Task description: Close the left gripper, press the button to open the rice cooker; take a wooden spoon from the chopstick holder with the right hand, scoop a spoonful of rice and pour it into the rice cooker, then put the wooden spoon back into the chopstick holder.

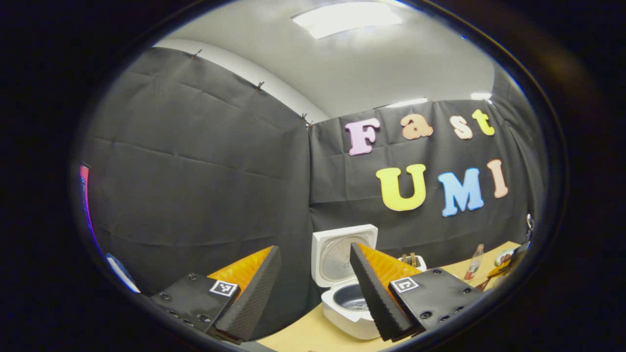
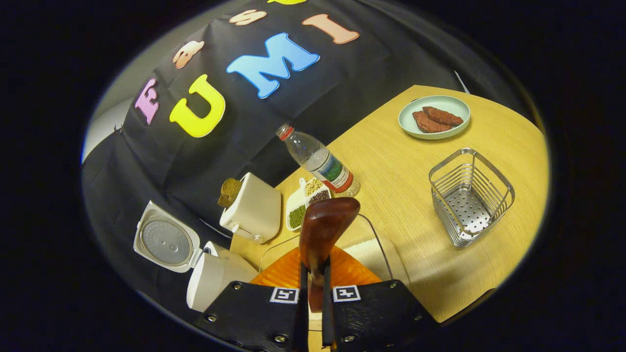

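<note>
Now the wooden spoon [image 2: 323, 230] is held between the fingers of the right gripper [image 2: 315, 288], which are closed narrowly on its handle; the bowl end stands up in front of the camera. Behind the spoon a clear container with white rice [image 2: 374, 256] is seen just beside the gripper, partly covered by it. Farther out, the metal chopstick holder [image 2: 469, 198] stands empty on the table [image 2: 401, 161], well apart from the rice cooker [image 2: 215, 276].

The left gripper [image 1: 313, 288] is held wide, with nothing between its fingers. Beyond it the rice cooker [image 1: 345, 274] is seen with its lid [image 1: 342, 254] raised, so the button step is judged as done, and the spoon is judged as already taken out. It is not clear whether the rice was already scooped and poured; the return of the spoon is left.

Whether the spoon carries rice cannot be told, because its hollow side is not shown clearly. The inside of the pot is partly hidden by a finger of the left gripper.
</note>
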### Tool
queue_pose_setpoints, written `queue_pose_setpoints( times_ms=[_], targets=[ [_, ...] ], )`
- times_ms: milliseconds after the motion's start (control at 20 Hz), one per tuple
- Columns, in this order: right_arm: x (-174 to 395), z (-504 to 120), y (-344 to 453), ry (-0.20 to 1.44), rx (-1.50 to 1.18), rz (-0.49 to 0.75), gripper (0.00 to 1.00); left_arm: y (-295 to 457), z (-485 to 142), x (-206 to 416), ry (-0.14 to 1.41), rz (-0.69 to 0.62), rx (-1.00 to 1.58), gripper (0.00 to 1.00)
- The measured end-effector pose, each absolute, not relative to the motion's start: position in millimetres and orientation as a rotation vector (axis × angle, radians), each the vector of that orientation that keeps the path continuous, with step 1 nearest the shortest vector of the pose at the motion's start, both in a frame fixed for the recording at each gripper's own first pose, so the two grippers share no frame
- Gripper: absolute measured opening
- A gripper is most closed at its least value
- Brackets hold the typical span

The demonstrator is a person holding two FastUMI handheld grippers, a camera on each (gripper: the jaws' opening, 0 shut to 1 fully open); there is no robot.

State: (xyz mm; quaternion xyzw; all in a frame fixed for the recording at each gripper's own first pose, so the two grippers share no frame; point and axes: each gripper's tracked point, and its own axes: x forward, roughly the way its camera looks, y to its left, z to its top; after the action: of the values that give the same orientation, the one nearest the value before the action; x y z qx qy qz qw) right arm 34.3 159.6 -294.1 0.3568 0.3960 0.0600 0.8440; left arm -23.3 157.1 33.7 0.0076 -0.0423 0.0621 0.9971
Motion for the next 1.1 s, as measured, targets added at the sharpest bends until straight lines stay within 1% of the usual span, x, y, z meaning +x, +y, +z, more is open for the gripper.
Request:
queue_pose_setpoints(
  times_ms=[250,400,450,600,650,750,800,950,1000,1100],
  targets=[
    [53.1,-253.7,158.1,0.804,0.905,0.149,0.11,143.9,28.3,-33.6,-0.089,0.111,0.028,0.98],
    [62.1,-224.0,173.0,0.782,0.96,0.206,0.11,143.3,21.4,-39.5,-0.075,0.113,0.015,0.98],
    [65.4,-215.5,181.2,0.776,0.969,0.228,0.11,143.6,17.1,-40.7,-0.067,0.112,0.008,0.96],
    [72.0,-194.1,214.8,0.783,0.974,0.295,0.11,147.7,7.4,-43.0,-0.039,0.113,-0.012,0.96],
    [75.3,-185.5,228.3,0.783,0.969,0.324,0.11,149.3,3.8,-45.2,-0.033,0.115,-0.012,0.99],
    [83.5,-169.6,252.5,0.765,0.956,0.373,0.11,158.1,0.0,-48.8,-0.027,0.132,-0.004,0.96],
    [86.0,-160.4,267.1,0.758,0.949,0.4,0.11,162.8,-1.4,-50.3,-0.024,0.14,-0.001,0.98],
    [92.0,-139.6,312.6,0.753,0.922,0.484,0.11,179.0,-8.9,-55.8,-0.01,0.172,0.003,0.96],
    [93.8,-134.9,327.0,0.748,0.907,0.506,0.11,185.9,-11.2,-58.2,-0.004,0.184,0.002,0.98],
    [94.1,-128.8,356.6,0.742,0.87,0.552,0.11,201.8,-15.3,-67.2,0.006,0.215,0.0,0.96]
  ],
)
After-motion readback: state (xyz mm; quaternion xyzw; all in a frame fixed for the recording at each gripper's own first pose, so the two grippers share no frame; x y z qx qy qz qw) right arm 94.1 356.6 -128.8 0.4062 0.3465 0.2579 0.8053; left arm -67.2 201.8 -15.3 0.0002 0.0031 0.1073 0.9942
